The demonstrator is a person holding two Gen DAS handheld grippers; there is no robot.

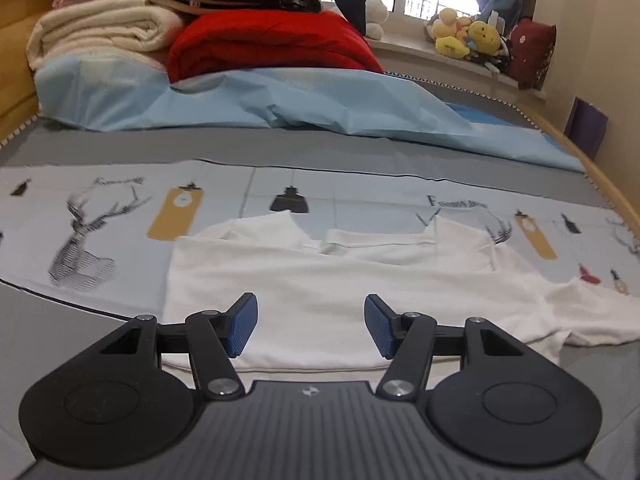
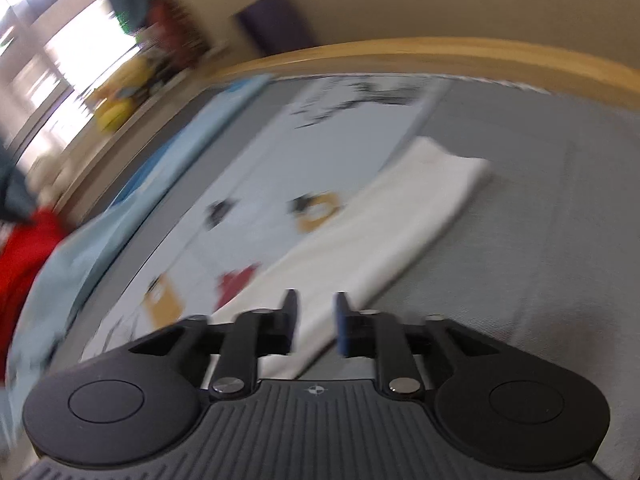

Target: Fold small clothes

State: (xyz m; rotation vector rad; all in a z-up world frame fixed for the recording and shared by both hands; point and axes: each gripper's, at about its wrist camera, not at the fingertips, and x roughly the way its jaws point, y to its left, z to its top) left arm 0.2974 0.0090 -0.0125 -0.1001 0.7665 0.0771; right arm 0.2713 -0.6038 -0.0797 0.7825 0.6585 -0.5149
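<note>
white cotton, a small shirt (image 1: 320,280) lies spread on a deer-print sheet (image 1: 100,216) across a grey bed (image 1: 120,148), its near hem just under the left gripper (image 1: 310,326), whose blue pads (image 1: 242,328) stand wide apart, holding nothing. in the blurred right wrist view, the right gripper (image 2: 316,322) hangs over the shirt's long edge, its jaws narrowly parted and nothing visibly caught between them. bare grey bedcover flanks the shirt; a wooden rail (image 2: 400,52) bounds the far side.

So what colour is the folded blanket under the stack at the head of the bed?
Red, clearest in the left wrist view.
</note>
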